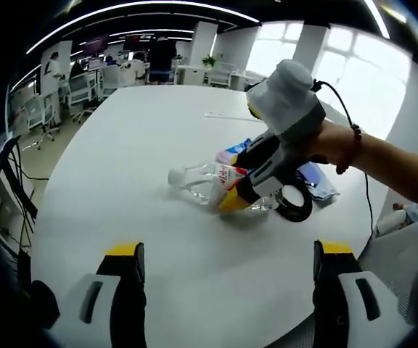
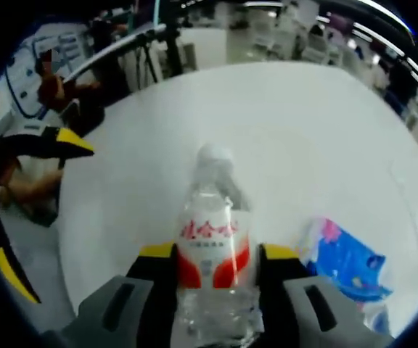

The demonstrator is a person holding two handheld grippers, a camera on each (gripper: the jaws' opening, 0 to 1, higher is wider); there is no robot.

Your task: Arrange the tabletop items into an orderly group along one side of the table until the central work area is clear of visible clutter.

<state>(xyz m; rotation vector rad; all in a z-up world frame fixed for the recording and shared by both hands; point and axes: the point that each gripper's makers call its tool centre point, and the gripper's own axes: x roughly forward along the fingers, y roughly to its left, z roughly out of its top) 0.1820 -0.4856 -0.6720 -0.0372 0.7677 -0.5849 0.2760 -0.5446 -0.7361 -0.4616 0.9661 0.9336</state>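
Note:
A clear plastic water bottle [image 1: 198, 181] with a red-and-white label lies on its side over the white table [image 1: 136, 130], cap pointing left. My right gripper [image 1: 249, 190], held by a hand from the right, is shut on its labelled middle. In the right gripper view the bottle [image 2: 209, 232] runs away between the yellow-tipped jaws of that gripper [image 2: 216, 255], its cap farthest off. My left gripper [image 1: 227, 264] stands open near the table's front edge with nothing between its jaws. It also appears at the left as yellow-tipped left gripper fingers [image 2: 67, 139].
A black tape roll [image 1: 297, 204] lies just behind the bottle, beside a blue printed packet [image 1: 318, 181], which is also in the right gripper view [image 2: 343, 261]. A thin white strip [image 1: 223, 116] lies farther back. Office chairs [image 1: 78, 90] and desks stand beyond the table.

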